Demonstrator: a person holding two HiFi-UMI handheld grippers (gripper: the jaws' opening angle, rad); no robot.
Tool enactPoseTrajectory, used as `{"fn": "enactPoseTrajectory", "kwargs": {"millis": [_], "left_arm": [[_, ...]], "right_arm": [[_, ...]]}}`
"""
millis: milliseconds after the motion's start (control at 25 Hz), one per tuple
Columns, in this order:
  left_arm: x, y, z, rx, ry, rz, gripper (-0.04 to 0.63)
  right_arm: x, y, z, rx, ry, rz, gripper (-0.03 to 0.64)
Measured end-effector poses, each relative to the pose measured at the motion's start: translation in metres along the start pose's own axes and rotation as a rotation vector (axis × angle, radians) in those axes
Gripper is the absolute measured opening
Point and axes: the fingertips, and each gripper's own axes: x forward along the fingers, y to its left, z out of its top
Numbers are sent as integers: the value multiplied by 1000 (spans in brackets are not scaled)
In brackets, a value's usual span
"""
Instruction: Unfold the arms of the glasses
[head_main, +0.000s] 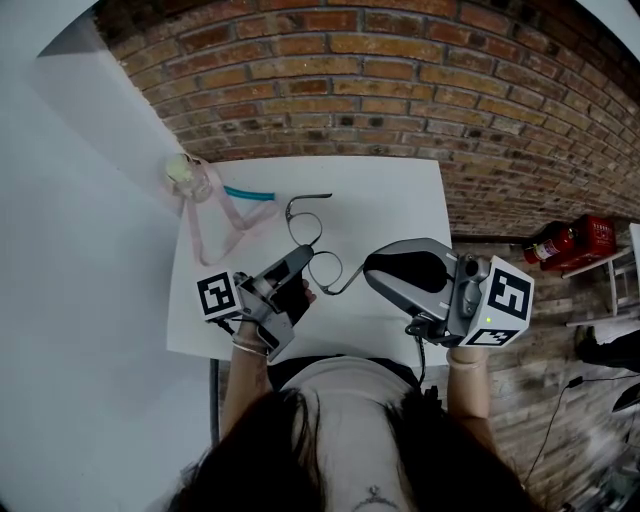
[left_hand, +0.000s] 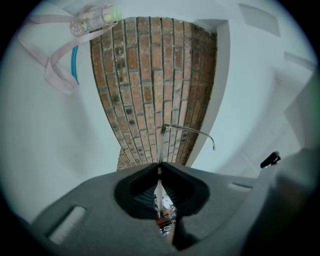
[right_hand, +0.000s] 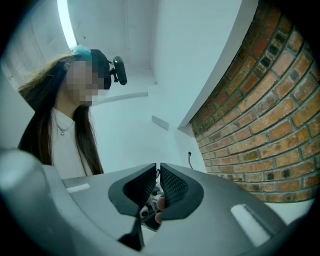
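Thin wire-rimmed glasses (head_main: 303, 222) are held just above the white table (head_main: 400, 200), between my two grippers. My left gripper (head_main: 303, 256) is shut on the frame, which the left gripper view shows edge-on between the closed jaws (left_hand: 160, 167). One arm (left_hand: 192, 131) sticks out to the right from the frame's top. My right gripper (head_main: 368, 272) is shut on the end of the other arm, which runs from the near lens into its jaws. In the right gripper view the jaws (right_hand: 157, 170) are pressed together and the arm's curved tip (right_hand: 190, 157) pokes out beyond them.
A small clear bottle (head_main: 190, 175) with a pink strap (head_main: 225, 225) and a teal piece (head_main: 248, 195) lies at the table's far left corner. Behind the table is a brick wall (head_main: 400, 90). A red fire extinguisher (head_main: 565, 243) lies on the floor to the right.
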Motion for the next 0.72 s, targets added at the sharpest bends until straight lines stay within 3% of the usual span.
{"fn": "enactPoseTrajectory", "kwargs": {"millis": [720], "left_arm": [[1,-2,-4,-5,18,-16,23]], "right_arm": [[-3,-3,5,-12,-28,-35,32]]}}
